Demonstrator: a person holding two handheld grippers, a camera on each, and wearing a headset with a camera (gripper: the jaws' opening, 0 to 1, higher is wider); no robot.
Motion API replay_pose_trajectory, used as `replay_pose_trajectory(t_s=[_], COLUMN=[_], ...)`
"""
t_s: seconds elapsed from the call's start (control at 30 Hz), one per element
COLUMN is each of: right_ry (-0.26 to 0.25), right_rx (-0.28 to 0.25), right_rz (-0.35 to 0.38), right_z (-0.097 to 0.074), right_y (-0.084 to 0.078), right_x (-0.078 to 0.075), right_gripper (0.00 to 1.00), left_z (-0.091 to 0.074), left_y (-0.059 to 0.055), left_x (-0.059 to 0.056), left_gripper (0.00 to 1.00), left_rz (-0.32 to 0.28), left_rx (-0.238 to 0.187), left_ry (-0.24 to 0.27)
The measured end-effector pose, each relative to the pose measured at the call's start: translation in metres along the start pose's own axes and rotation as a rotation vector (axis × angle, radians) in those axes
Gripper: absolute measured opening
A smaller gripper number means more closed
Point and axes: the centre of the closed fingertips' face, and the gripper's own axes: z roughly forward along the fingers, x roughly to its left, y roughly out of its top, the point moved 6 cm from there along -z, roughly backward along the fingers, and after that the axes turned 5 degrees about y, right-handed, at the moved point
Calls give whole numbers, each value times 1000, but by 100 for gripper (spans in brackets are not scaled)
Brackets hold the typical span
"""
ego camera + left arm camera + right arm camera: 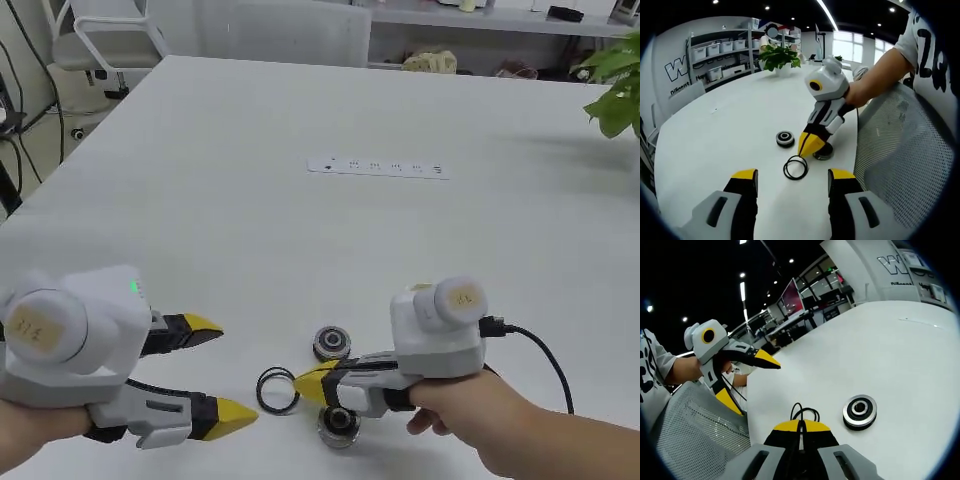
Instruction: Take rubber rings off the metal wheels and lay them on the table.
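Observation:
Two thin black rubber rings [277, 390] [796, 167] lie overlapping on the white table [300, 230]. My right gripper [305, 381] [800, 426] [806, 146] is shut, and a ring [806, 413] loops out from its yellow tips, pinched at its edge. A metal wheel with a dark rim [331, 342] [785, 138] [859, 411] stands just beyond the rings. A second, silvery wheel [338, 425] [823, 152] sits under the right gripper. My left gripper [218, 368] [792, 175] [752, 385] hovers open to the left of the rings, holding nothing.
A white power strip [378, 167] lies flat mid-table. A potted plant [615, 90] stands at the far right edge. The right gripper's black cable [540, 350] trails to the right. A mesh chair [900, 150] is at the near table edge.

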Motion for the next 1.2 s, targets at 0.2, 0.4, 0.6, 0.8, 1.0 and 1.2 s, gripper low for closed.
replay_pose_trajectory(t_s=[0.2,0.4,0.6,0.8,1.0,1.2], right_ry=[-13,-32,-37,-34,-41,-53], right_rx=[10,18,17,20,5,-11], right_rz=[-10,-30,-45,-69,-92,-105], right_z=[3,3,2,2,-1,-5], right_y=[-2,-3,-3,-1,4,8], right_x=[-3,-6,-7,-4,-4,-5], right_gripper=[0,0,2,5,9,12], left_z=[0,1,1,0,0,1], left_y=[-2,-3,-3,-2,0,4], left_x=[-1,-1,-1,0,0,1], left_gripper=[54,54,54,54,54,54], left_rz=[4,3,3,3,6,14], left_rx=[8,15,14,13,13,10], left_ry=[-1,-5,-6,-5,-3,-2])
